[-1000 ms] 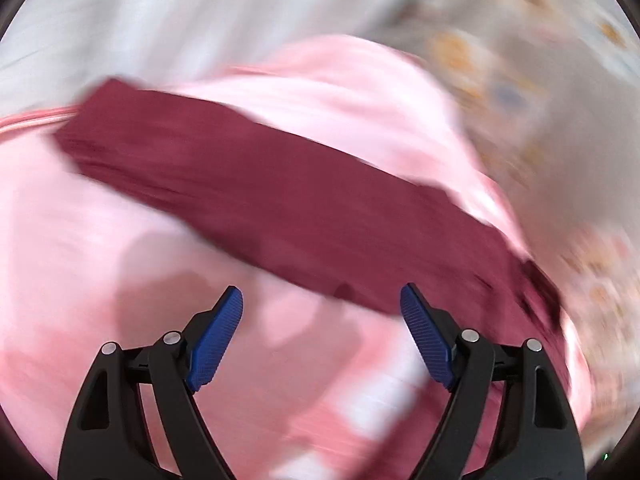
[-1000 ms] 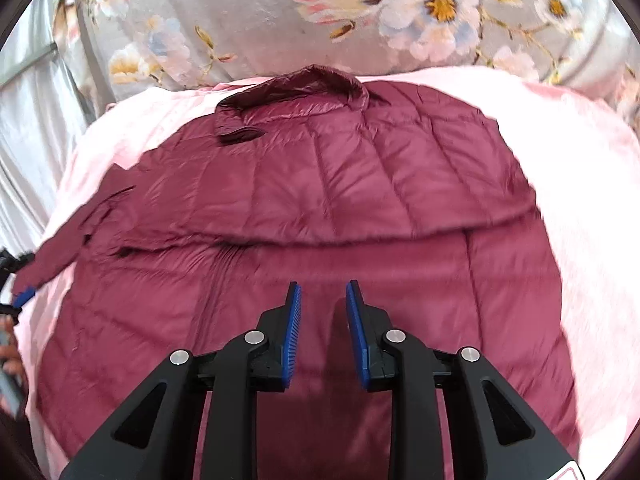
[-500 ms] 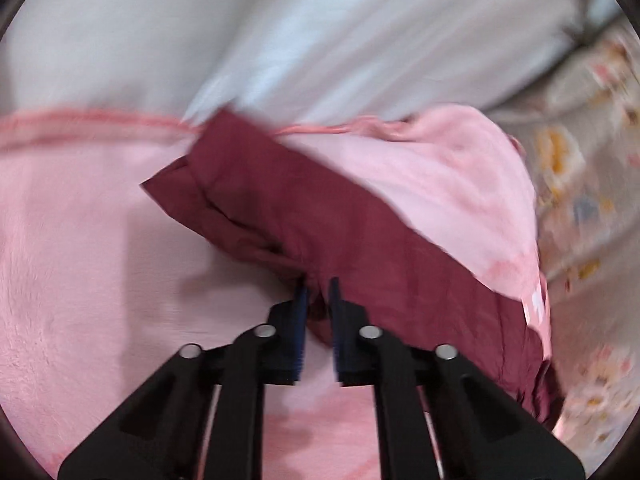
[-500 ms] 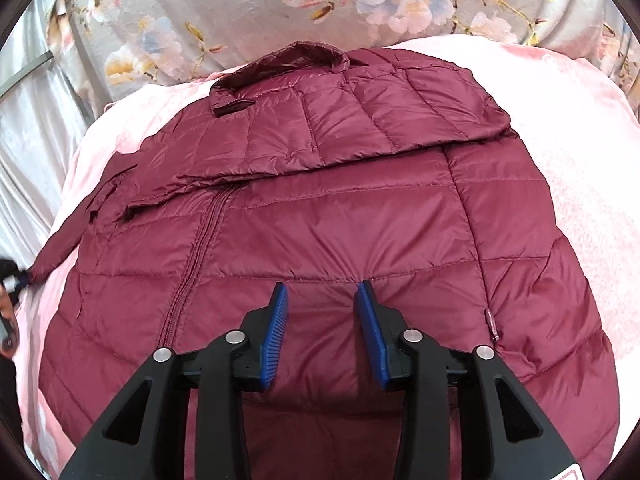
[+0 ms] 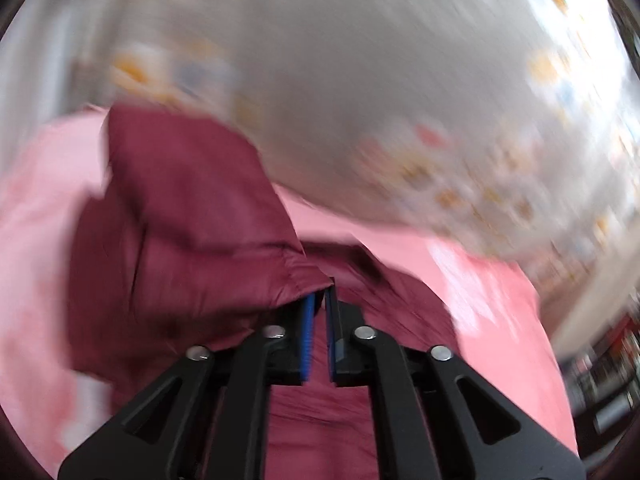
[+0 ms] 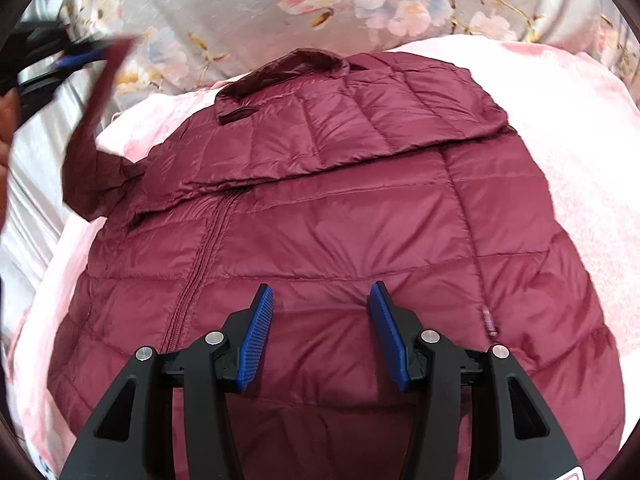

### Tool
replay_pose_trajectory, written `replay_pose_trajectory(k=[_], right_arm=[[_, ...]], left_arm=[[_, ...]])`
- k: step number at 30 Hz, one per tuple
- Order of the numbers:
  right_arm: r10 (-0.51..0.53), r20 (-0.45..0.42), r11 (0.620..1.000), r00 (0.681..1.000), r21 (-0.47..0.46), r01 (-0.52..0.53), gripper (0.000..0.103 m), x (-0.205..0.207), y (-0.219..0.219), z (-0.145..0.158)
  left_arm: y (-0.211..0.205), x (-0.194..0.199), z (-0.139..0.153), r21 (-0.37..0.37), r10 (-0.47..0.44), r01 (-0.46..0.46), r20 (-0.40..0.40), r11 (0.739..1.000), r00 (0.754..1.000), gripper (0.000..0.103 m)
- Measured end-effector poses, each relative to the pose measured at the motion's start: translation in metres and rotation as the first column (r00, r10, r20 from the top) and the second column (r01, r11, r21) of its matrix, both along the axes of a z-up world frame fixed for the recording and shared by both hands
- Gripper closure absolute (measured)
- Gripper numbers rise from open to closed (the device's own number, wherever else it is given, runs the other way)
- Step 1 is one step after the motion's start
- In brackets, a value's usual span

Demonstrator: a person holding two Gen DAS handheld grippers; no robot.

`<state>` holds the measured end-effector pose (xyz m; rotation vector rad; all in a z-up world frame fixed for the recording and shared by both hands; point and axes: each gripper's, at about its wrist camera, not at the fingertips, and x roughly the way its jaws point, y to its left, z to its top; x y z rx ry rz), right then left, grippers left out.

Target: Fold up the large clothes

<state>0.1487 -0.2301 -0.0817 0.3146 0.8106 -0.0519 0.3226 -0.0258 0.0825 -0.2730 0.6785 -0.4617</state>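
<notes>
Left claw (image 5: 319, 300) pinching sleeve (image 5: 180, 216) cuff, raised; right claw (image 6: 320, 300) spread above jacket (image 6: 340, 220).

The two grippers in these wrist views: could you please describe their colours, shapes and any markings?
Both the left gripper and the right gripper have glossy black, angular linkage arms with triangular cut-outs and round silver pivot bolts. Their fingers carry blue, finely ribbed pads. No cables are visible. A red-and-white marking, too cropped to read, sits at the right view's bottom corner.
</notes>
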Motion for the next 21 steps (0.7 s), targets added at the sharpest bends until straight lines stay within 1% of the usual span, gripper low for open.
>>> replay_pose_trajectory(k=[1, 2, 3, 4, 5, 6, 8, 10, 11, 12, 14, 16, 18, 19, 21], right_arm=[[-0.008, -0.001, 1.0, 1.0, -0.001, 0.008, 0.053, -0.001, -0.004, 0.002], [-0.02, -0.001, 1.0, 1.0, -0.006, 0.02, 0.052, -0.002, -0.009, 0.005], [-0.03, 0.001, 1.0, 1.0, -0.01, 0.03, 0.05, -0.004, -0.014, 0.008], [-0.045, 0.007, 0.999, 0.999, -0.018, 0.045, 0.049, -0.005, -0.021, 0.012], [-0.056, 0.012, 0.998, 0.998, -0.025, 0.056, 0.046, -0.006, -0.028, 0.015], [-0.064, 0.016, 0.997, 0.998, -0.033, 0.064, 0.045, -0.005, -0.034, 0.018], [-0.076, 0.029, 0.996, 0.997, -0.053, 0.078, 0.045, -0.001, -0.047, 0.027], [-0.073, 0.044, 0.995, 0.996, -0.058, 0.075, 0.045, 0.008, -0.055, 0.036], [-0.063, 0.049, 0.996, 0.997, -0.054, 0.065, 0.044, 0.015, -0.056, 0.04], [-0.053, 0.052, 0.997, 0.997, -0.049, 0.056, 0.043, 0.021, -0.057, 0.044], [-0.03, 0.065, 0.999, 0.997, -0.037, 0.033, 0.042, 0.044, -0.058, 0.052], [-0.022, 0.067, 0.999, 0.997, -0.028, 0.024, 0.042, 0.066, -0.059, 0.056], [-0.031, 0.056, 0.999, 0.998, -0.019, 0.032, 0.042, 0.09, -0.061, 0.057], [-0.038, 0.044, 0.999, 0.998, -0.006, 0.038, 0.042, 0.106, -0.063, 0.056], [-0.053, 0.017, 0.999, 0.998, 0.012, 0.053, 0.042, 0.123, -0.066, 0.053]], left_arm=[[-0.029, 0.002, -0.017, -0.002, -0.059, 0.059, -0.051, 0.998, 0.997, 0.04], [-0.048, 0.001, -0.034, -0.005, -0.078, 0.078, -0.096, 0.997, 0.992, 0.026], [-0.058, -0.001, -0.047, -0.016, -0.081, 0.079, -0.122, 0.997, 0.989, 0.023], [-0.066, -0.007, -0.064, -0.045, -0.095, 0.089, -0.152, 0.995, 0.984, 0.022], [-0.069, -0.011, -0.075, -0.072, -0.116, 0.104, -0.177, 0.992, 0.977, 0.022], [-0.067, -0.016, -0.083, -0.098, -0.132, 0.115, -0.198, 0.989, 0.971, 0.022], [-0.048, -0.023, -0.088, -0.145, -0.114, 0.085, -0.204, 0.986, 0.972, 0.022], [-0.018, -0.026, -0.083, -0.192, -0.072, 0.036, -0.187, 0.981, 0.98, 0.022], [0.005, -0.024, -0.08, -0.203, -0.024, -0.013, -0.178, 0.979, 0.984, 0.021], [0.017, -0.026, -0.076, -0.201, 0.011, -0.047, -0.176, 0.979, 0.984, 0.021], [0.053, -0.012, -0.072, -0.182, 0.112, -0.144, -0.176, 0.973, 0.978, 0.021], [0.081, 0.004, -0.074, -0.139, 0.205, -0.236, -0.206, 0.962, 0.957, 0.021], [0.104, 0.012, -0.083, -0.134, 0.266, -0.304, -0.243, 0.943, 0.933, 0.021], [0.117, 0.016, -0.09, -0.14, 0.29, -0.337, -0.279, 0.931, 0.915, 0.021], [0.134, 0.019, -0.101, -0.176, 0.299, -0.37, -0.329, 0.912, 0.896, 0.021]])
